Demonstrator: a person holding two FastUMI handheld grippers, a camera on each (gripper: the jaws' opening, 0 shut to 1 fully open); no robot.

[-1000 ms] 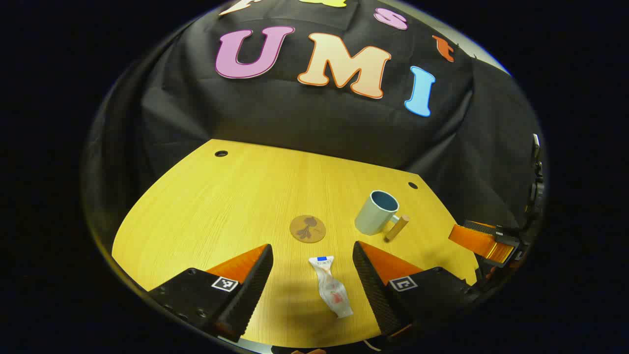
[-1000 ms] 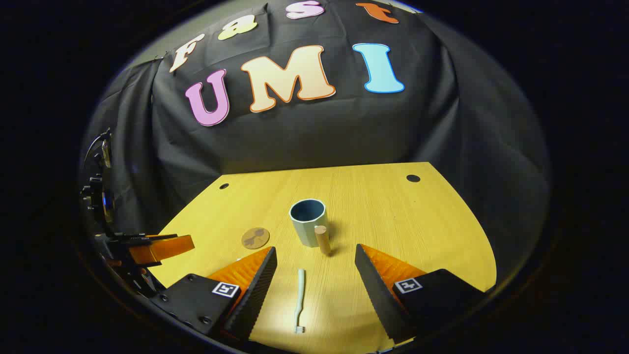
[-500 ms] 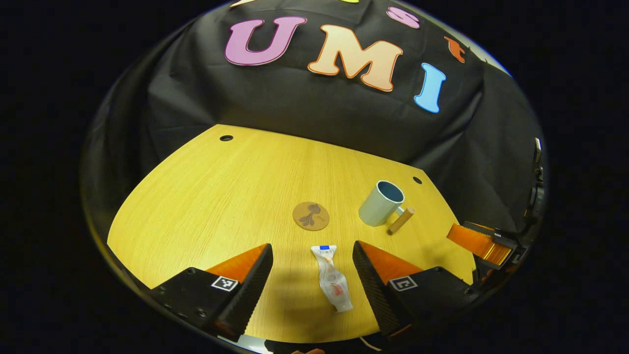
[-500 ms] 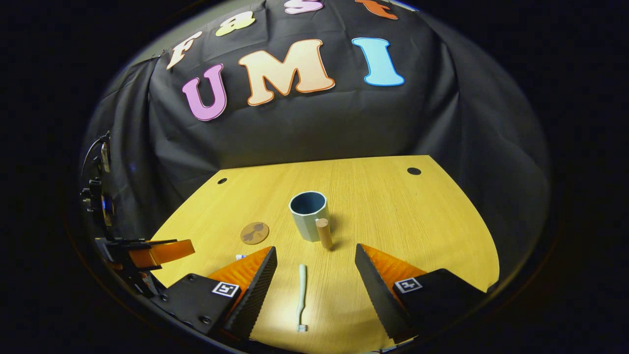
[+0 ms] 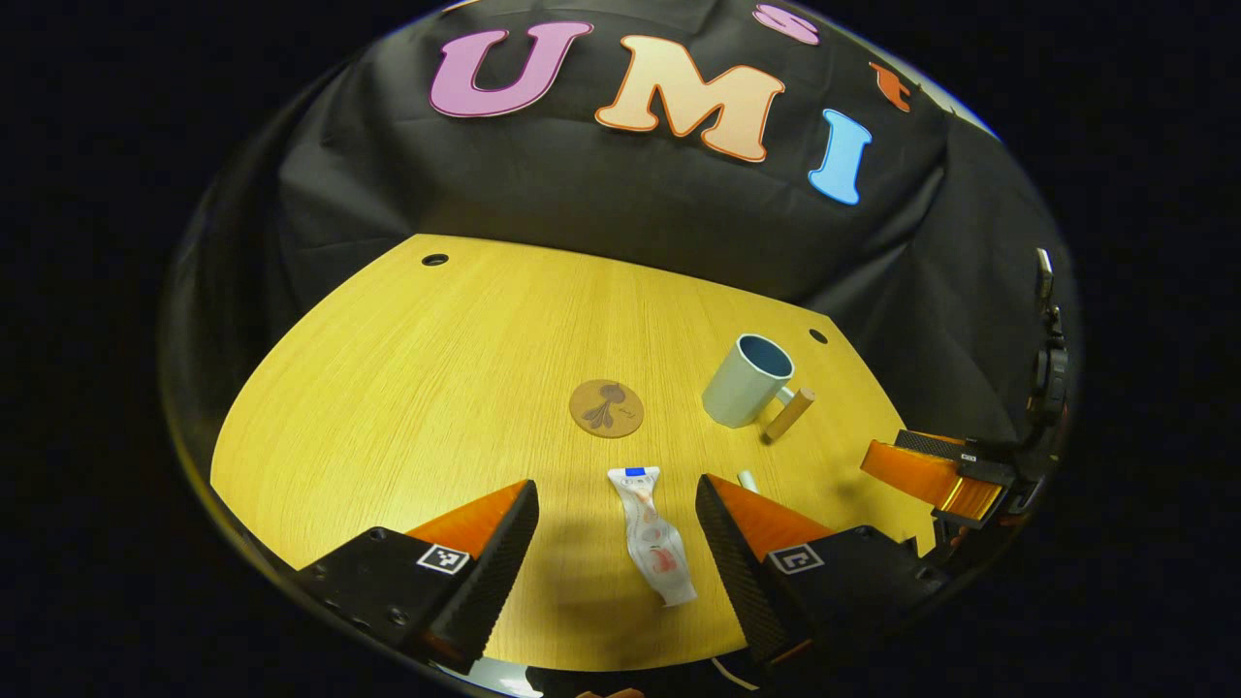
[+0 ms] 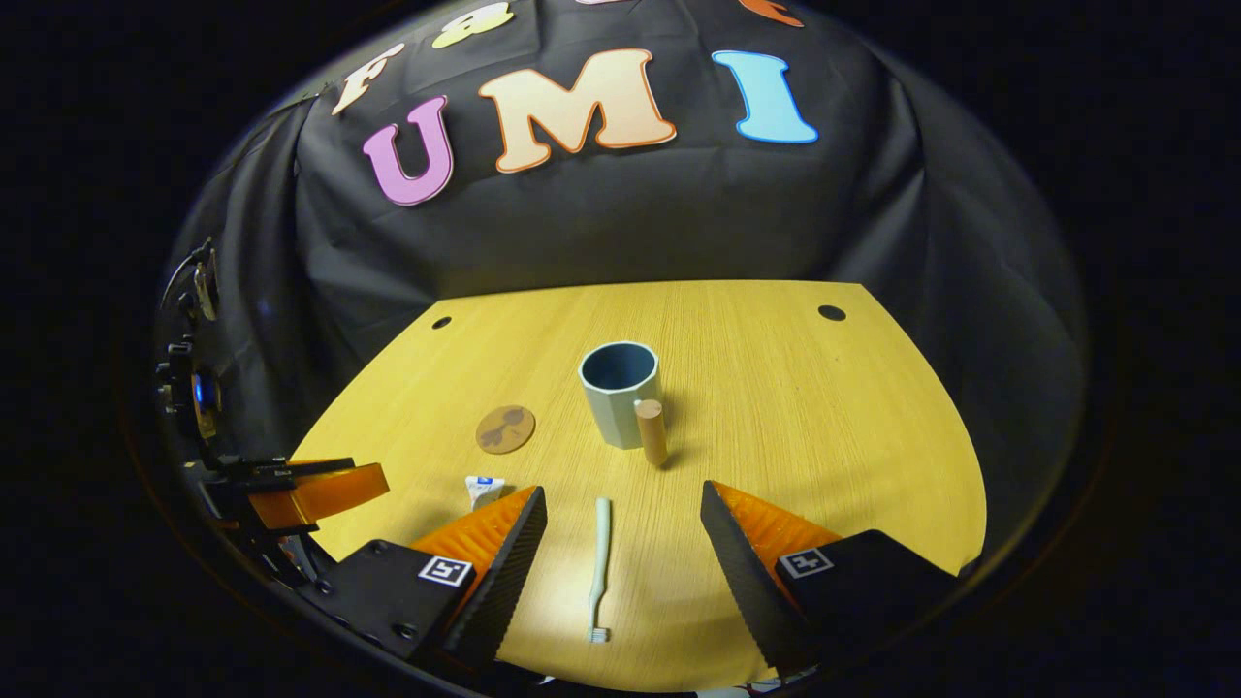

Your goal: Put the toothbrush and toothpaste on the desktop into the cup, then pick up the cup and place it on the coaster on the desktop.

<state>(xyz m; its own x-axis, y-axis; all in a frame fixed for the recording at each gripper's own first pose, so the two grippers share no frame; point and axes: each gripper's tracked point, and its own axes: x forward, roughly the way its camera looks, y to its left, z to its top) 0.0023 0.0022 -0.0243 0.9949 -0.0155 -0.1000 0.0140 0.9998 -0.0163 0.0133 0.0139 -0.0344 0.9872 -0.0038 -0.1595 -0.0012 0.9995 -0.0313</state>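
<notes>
Both grippers spread, empty: left gripper [image 5: 617, 543] straddles soft white crinkled toothpaste tube [image 5: 652, 536], grab mid-body, likely squashy; right gripper [image 6: 620, 548] straddles thin pale rigid toothbrush [image 6: 600, 567], pinch handle mid-length.

Left gripper view: low above the near edge of the desktop [image 5: 407, 388], facing the back wall, own left gripper [image 5: 617, 548] wide apart at bottom, toothpaste [image 5: 652, 535] close between.

Right gripper view: likewise low at the near edge, further right, right gripper [image 6: 620, 553] framing the toothbrush [image 6: 600, 567] close up.

Shared by the 2 views: cup [image 5: 748, 381] [image 6: 620, 393], coaster [image 5: 606, 408] [image 6: 505, 428], desktop, each other's gripper at the side.
</notes>
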